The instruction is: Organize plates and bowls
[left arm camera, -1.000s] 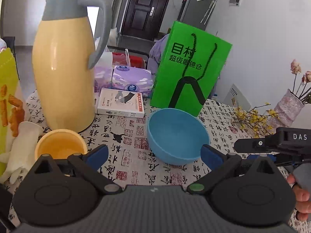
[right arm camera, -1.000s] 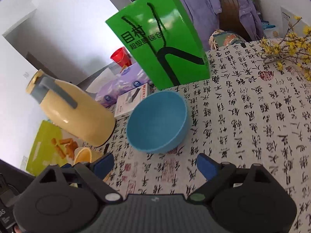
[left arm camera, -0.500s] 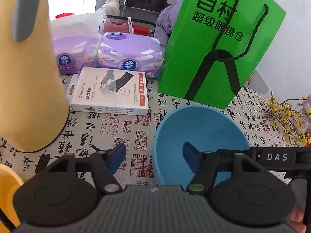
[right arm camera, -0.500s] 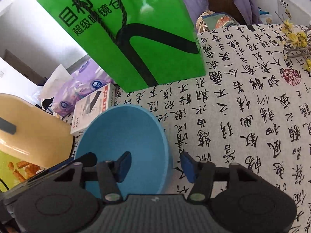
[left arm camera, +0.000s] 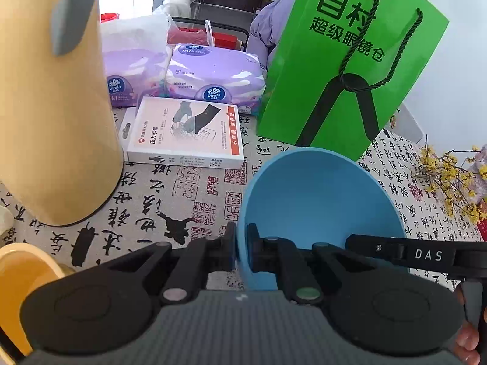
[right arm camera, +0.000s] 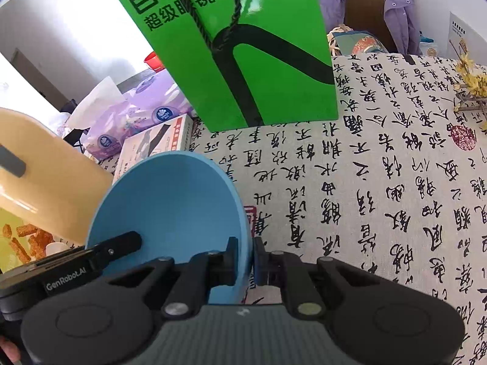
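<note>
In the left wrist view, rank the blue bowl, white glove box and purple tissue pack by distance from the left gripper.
1. blue bowl, its left rim clamped in the left gripper.
2. white glove box, beyond, left.
3. purple tissue pack, behind the box.

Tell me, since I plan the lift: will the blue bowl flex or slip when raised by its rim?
The blue bowl probably stays stiff: its thin rim shows no bending under the left gripper or right gripper. Its smooth matte wall might slip, though opposite-side pinches should steady it.
</note>
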Motion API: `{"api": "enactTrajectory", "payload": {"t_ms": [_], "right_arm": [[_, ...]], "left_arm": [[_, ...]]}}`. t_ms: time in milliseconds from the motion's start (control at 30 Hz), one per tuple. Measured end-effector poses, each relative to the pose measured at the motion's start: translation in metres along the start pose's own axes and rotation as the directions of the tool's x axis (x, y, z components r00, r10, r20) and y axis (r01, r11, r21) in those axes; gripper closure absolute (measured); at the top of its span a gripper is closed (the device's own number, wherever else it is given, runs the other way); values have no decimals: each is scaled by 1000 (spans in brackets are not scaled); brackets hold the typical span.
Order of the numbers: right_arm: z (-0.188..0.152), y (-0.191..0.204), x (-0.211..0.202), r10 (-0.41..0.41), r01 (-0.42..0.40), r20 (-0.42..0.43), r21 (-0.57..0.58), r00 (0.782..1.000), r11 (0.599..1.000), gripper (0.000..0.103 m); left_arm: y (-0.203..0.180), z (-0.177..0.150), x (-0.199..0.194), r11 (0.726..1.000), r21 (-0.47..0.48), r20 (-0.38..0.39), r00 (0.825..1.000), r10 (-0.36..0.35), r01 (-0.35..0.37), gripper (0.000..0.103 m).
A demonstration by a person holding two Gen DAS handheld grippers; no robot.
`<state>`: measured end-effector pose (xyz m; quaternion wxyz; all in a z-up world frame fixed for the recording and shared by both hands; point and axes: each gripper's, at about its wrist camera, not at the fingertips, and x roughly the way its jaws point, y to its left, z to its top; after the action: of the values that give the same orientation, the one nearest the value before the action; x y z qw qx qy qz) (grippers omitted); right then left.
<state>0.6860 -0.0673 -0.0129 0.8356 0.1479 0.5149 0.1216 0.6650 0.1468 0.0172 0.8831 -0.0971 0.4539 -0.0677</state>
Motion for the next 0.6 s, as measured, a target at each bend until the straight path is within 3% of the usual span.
{"api": "enactTrajectory", "payload": {"t_ms": [300, 600], "right_arm": [[-26, 30, -65, 6, -4, 50, -47, 999, 999, 94], [-91, 51, -136, 26, -20, 78, -88, 997, 996, 94]], "left_arm": [[-11, -19, -74, 1000, 21, 46, 999, 2, -3, 95], [-19, -78, -164, 999, 48, 105, 994, 7, -12, 95]]}}
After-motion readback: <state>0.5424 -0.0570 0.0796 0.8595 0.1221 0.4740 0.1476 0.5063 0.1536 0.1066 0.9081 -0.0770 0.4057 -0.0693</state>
